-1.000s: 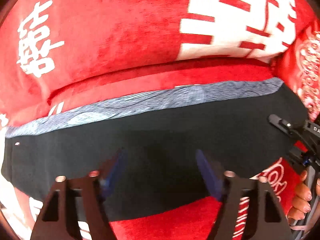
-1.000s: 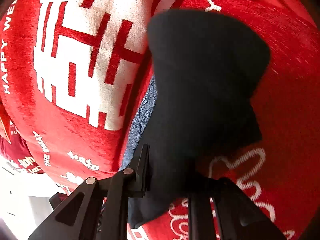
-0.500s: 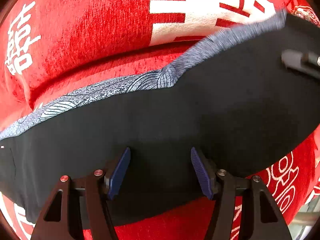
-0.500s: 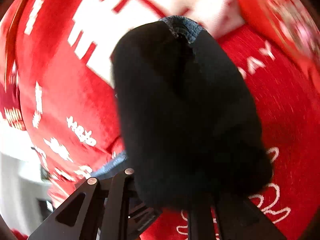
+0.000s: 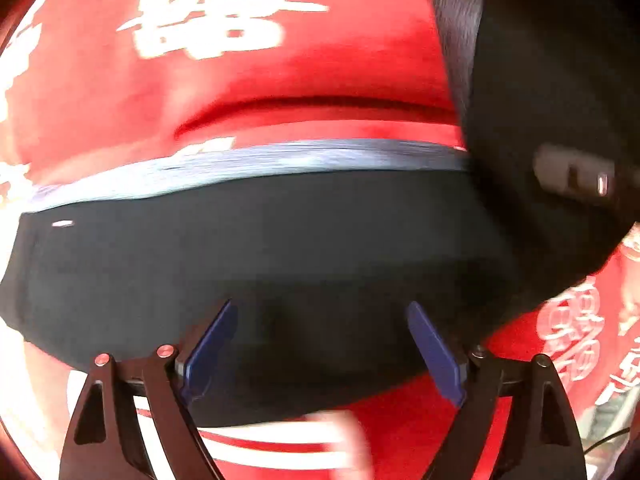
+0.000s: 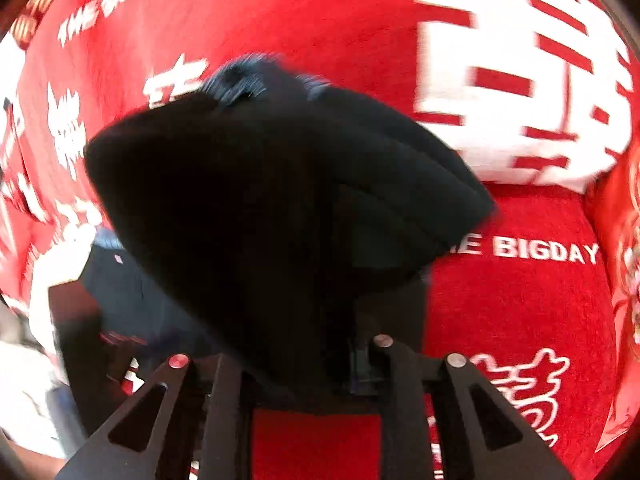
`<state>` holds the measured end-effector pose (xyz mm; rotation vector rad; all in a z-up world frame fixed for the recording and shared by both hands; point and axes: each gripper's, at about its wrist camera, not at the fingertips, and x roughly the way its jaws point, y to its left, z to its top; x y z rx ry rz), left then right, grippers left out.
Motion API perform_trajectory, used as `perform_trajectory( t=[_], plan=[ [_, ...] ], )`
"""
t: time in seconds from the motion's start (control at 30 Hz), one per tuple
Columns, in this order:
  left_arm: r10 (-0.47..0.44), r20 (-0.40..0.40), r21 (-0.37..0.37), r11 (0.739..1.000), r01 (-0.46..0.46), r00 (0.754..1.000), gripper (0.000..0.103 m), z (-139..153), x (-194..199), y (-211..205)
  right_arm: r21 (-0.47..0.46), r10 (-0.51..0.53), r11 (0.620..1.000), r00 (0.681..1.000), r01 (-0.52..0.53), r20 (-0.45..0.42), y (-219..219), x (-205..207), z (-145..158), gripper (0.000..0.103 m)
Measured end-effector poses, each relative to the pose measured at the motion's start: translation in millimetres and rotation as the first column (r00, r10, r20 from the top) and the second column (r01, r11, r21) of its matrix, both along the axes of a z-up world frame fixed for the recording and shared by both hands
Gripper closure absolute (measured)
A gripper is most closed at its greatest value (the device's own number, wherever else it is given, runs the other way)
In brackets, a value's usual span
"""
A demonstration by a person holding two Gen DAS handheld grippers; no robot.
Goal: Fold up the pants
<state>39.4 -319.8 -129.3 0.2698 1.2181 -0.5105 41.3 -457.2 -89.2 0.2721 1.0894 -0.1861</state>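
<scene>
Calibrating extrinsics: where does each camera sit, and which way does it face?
Left wrist: on the left gripper, facing the flat black fabric pants on the red printed blanket; open blue-padded fingers show.
Right wrist: on the right gripper, clamping a lifted bunch; black fingers show.
Shared: pants, blanket.

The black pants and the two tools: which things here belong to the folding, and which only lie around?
Belong to the job:
- black pants with grey patterned waistband
- right tool, shut on a lifted bunch of the pants
- left tool, open above the pants

Only lying around:
- red blanket with white lettering
</scene>
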Motion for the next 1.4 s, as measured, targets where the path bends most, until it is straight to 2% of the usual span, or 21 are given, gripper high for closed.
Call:
perform_trajectory(
  t=[0.1,0.17,0.23,0.27,0.33,0.4,0.47,0.53,0.63,0.73,0.8,0.83,0.97,1.0,1.03,1.1,1.2,1.3,1.4],
  plan=[
    [0.045,0.001,0.050,0.998,-0.045,0.999,0.015,-9,28,39,-0.124,0.064,0.989,0.995,-0.074,-0.079,54,24,-34,0.064],
    [0.079,0.007,0.077,0.994,-0.079,0.997,0.015,-16,44,63,-0.215,0.088,0.969,0.986,-0.118,-0.144,88,35,-60,0.059],
    [0.105,0.006,0.091,0.990,-0.105,0.994,0.015,-21,54,80,-0.313,0.113,0.935,0.977,-0.166,-0.180,119,46,-73,0.042],
    [0.124,0.004,0.095,0.988,-0.124,0.992,0.015,-23,57,90,-0.318,0.134,0.930,0.975,-0.185,-0.177,129,45,-72,0.038],
    [0.150,0.001,0.093,0.984,-0.150,0.989,0.015,-20,58,102,-0.304,0.171,0.929,0.973,-0.213,-0.157,134,38,-65,0.035],
    [0.157,0.000,0.091,0.983,-0.156,0.988,0.015,-13,62,111,-0.259,0.232,0.930,0.963,-0.261,-0.139,142,21,-56,0.035],
    [0.145,-0.010,0.076,0.987,-0.144,0.989,0.015,-2,61,112,-0.195,0.250,0.943,0.961,-0.270,-0.121,142,5,-46,0.035],
    [0.103,-0.030,0.023,0.995,-0.102,0.994,0.015,14,58,106,-0.146,0.202,0.965,0.974,-0.216,-0.101,130,-9,-40,0.035],
    [0.008,-0.057,-0.064,0.998,-0.012,0.998,0.015,30,58,80,-0.068,0.046,0.996,0.995,-0.052,-0.085,88,-26,-35,0.035],
    [-0.091,-0.096,-0.156,0.985,0.076,0.991,0.015,42,54,53,-0.059,-0.073,0.996,0.997,0.071,-0.039,45,-39,-32,0.035],
    [-0.135,-0.115,-0.191,0.975,0.112,0.984,0.015,43,53,35,-0.056,-0.109,0.993,0.993,0.107,-0.042,25,-43,-33,0.035],
    [-0.152,-0.123,-0.199,0.972,0.125,0.981,0.015,47,52,27,-0.043,-0.129,0.991,0.991,0.127,-0.045,15,-39,-37,0.035],
    [-0.184,-0.182,-0.195,0.970,0.148,0.966,0.017,30,56,1,0.042,-0.189,0.980,0.979,0.193,-0.080,-10,-34,-55,0.035],
    [-0.184,-0.194,-0.195,0.970,0.146,0.964,0.025,15,69,-2,0.045,-0.193,0.979,0.978,0.196,-0.079,-10,-35,-57,0.035],
    [-0.186,-0.208,-0.191,0.970,0.147,0.960,0.035,12,68,-4,0.041,-0.189,0.981,0.979,0.192,-0.073,-9,-36,-57,0.035],
    [-0.181,-0.209,-0.164,0.975,0.148,0.961,0.035,3,68,-16,0.034,-0.174,0.984,0.982,0.176,-0.069,-6,-38,-56,0.035],
    [-0.151,-0.189,-0.143,0.982,0.125,0.970,0.035,14,65,-10,0.044,-0.160,0.986,0.985,0.163,-0.064,-4,-41,-53,0.035],
    [-0.139,-0.162,-0.162,0.980,0.113,0.977,0.035,24,66,-7,0.055,-0.166,0.984,0.984,0.170,-0.060,-10,-40,-54,0.035],
    [-0.167,-0.188,-0.171,0.976,0.135,0.968,0.035,21,68,-15,0.069,-0.169,0.982,0.983,0.174,-0.066,-13,-43,-55,0.035]
  ],
)
